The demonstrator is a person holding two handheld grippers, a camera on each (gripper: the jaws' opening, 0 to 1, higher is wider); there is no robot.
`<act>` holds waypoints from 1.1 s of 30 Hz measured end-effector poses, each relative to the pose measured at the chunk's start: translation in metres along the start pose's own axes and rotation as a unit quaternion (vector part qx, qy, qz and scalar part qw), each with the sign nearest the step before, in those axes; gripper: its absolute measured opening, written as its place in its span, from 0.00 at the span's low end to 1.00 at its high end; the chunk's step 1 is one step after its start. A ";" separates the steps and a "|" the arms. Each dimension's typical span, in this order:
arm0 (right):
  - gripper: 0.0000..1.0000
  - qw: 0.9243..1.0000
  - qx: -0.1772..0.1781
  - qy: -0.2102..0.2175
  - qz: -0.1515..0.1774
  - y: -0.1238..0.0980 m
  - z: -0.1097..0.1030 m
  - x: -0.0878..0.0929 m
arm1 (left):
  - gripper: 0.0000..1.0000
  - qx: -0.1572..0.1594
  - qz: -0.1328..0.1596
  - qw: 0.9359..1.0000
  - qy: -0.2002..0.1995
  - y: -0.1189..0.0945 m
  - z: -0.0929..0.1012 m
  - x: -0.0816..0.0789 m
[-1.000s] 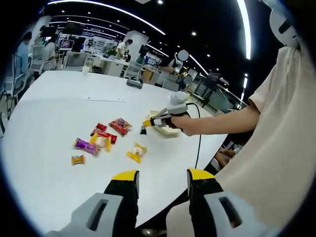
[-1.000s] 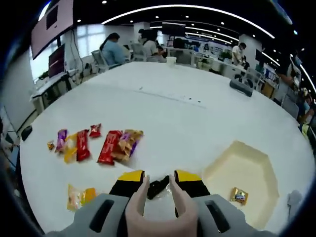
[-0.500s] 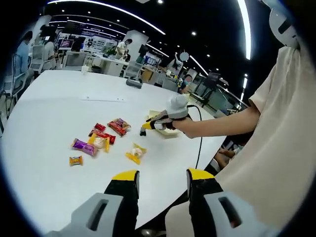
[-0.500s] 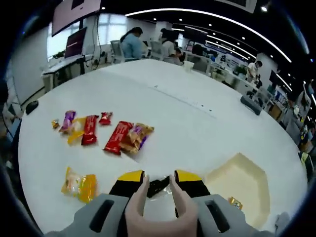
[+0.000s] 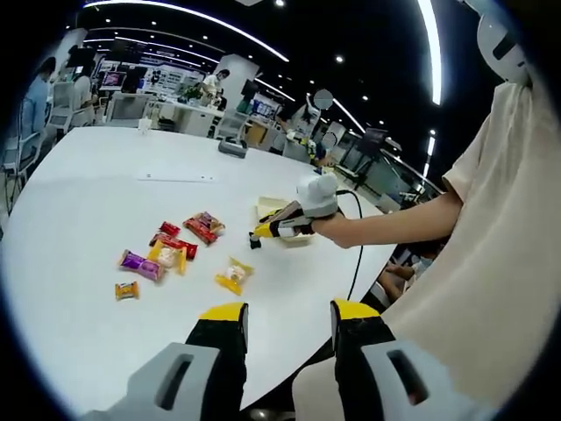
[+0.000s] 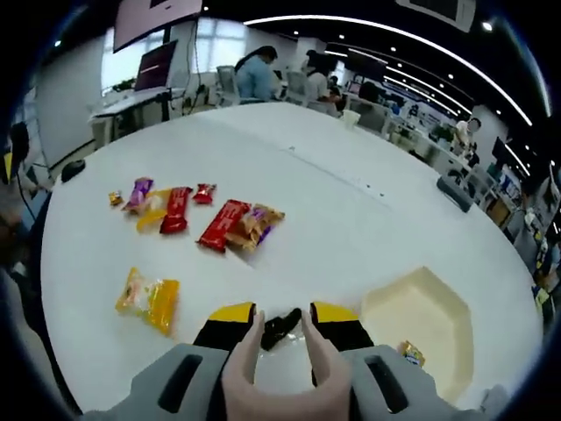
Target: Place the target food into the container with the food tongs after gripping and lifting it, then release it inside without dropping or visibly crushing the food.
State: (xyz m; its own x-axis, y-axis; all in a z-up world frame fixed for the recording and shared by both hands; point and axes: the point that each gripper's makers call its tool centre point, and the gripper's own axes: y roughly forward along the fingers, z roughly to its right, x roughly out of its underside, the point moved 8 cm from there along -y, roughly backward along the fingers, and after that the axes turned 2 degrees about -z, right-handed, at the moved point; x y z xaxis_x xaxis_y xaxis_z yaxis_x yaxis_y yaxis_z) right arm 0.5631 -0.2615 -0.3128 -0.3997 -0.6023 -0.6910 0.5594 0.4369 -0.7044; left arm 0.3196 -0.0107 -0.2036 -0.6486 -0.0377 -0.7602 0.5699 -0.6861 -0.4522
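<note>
Between my right gripper's [image 6: 280,317] yellow-tipped jaws sit the beige tongs [image 6: 279,368], and their two arms pinch a small dark snack [image 6: 280,326] at the tips, so that gripper is clenched on the tongs and the tongs grip the food. The snack hangs above the white table [image 6: 351,210], just left of the cream container [image 6: 421,326] in the right gripper view. A small wrapped candy [image 6: 408,353] lies inside the container near its close edge. To the left, a yellow packet [image 6: 147,300] lies on the table by itself. Farther out I see a red bar [image 6: 222,224] touching a brown and purple packet [image 6: 254,224], and beyond them a loose group: a red packet [image 6: 176,210], a small red candy [image 6: 204,191], a purple packet [image 6: 138,191] and a tiny orange candy [image 6: 115,198]. People sit at desks past the table's far side.

In the left gripper view, my left gripper [image 5: 287,317] hangs over the near table edge with its jaws spread apart and nothing between them. Beyond it the snacks are scattered on the table, the yellow packet [image 5: 231,274] nearest. Further on, the right gripper [image 5: 263,231] comes in from the right, held by a hand [image 5: 323,226], with the dark snack [image 5: 253,240] at its tip just beside the container [image 5: 270,207]. A pale sleeve [image 5: 500,246] takes up the right side.
</note>
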 end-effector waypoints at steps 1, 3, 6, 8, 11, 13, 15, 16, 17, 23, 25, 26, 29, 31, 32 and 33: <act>0.24 1.000 0.003 0.005 0.000 -0.001 0.001 0.001 | 0.37 0.002 -0.001 1.000 0.001 0.001 0.000 0.000; 0.24 0.999 0.011 0.040 0.007 -0.006 0.004 0.002 | 0.37 0.003 -0.002 1.000 0.003 0.001 0.001 0.000; 0.24 0.992 0.024 0.125 0.019 -0.008 0.006 0.004 | 0.37 0.005 -0.001 1.000 0.003 0.002 0.001 -0.001; 0.24 0.988 0.032 0.147 0.017 -0.008 0.005 0.006 | 0.36 0.006 0.001 1.000 0.003 0.003 0.000 -0.002; 0.24 0.989 0.032 0.147 0.012 -0.004 -0.001 0.009 | 0.36 0.006 0.004 1.000 0.003 0.002 -0.001 -0.005; 0.24 0.988 0.035 0.151 0.013 -0.002 -0.005 0.008 | 0.36 0.006 0.004 1.000 0.004 0.001 -0.001 -0.006; 0.24 0.987 0.045 0.151 0.013 -0.001 -0.007 0.008 | 0.36 0.005 0.004 1.000 0.003 0.000 -0.002 -0.006; 0.24 0.987 0.046 0.153 0.012 0.001 -0.007 0.010 | 0.36 0.004 0.003 1.000 0.002 -0.001 -0.003 -0.005; 0.24 0.987 0.046 0.153 0.009 0.002 -0.007 0.011 | 0.36 0.003 0.002 1.000 0.000 -0.002 -0.003 -0.005; 0.24 0.988 0.040 0.149 0.005 0.001 -0.010 0.016 | 0.36 0.000 0.002 1.000 -0.004 -0.004 -0.005 -0.003; 0.24 0.988 0.038 0.151 0.001 0.000 -0.011 0.020 | 0.36 0.001 0.001 1.000 -0.005 -0.003 -0.005 -0.002; 0.24 0.988 0.038 0.152 0.006 -0.001 -0.011 0.020 | 0.36 0.002 0.001 1.000 -0.006 -0.002 -0.005 -0.002; 0.23 0.988 0.033 0.153 0.003 0.000 -0.011 0.020 | 0.36 0.005 0.002 1.000 -0.007 0.001 -0.003 -0.002; 0.23 0.987 0.031 0.157 0.004 0.000 -0.010 0.021 | 0.36 0.006 0.000 1.000 -0.006 0.003 -0.003 -0.001; 0.23 0.987 0.030 0.158 0.005 0.000 -0.010 0.021 | 0.36 0.007 0.000 1.000 -0.007 0.003 -0.002 -0.001; 0.23 0.987 0.029 0.159 0.005 0.000 -0.010 0.021 | 0.37 0.008 0.001 1.000 -0.007 0.004 -0.002 -0.001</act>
State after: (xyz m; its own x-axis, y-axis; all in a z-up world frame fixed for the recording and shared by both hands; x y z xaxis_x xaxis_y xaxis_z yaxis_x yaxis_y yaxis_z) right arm 0.5474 -0.2675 -0.3290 -0.5963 -0.3542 -0.7204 0.6019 0.3965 -0.6932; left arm 0.3234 -0.0115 -0.2055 -0.6555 -0.0493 -0.7536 0.5630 -0.6969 -0.4442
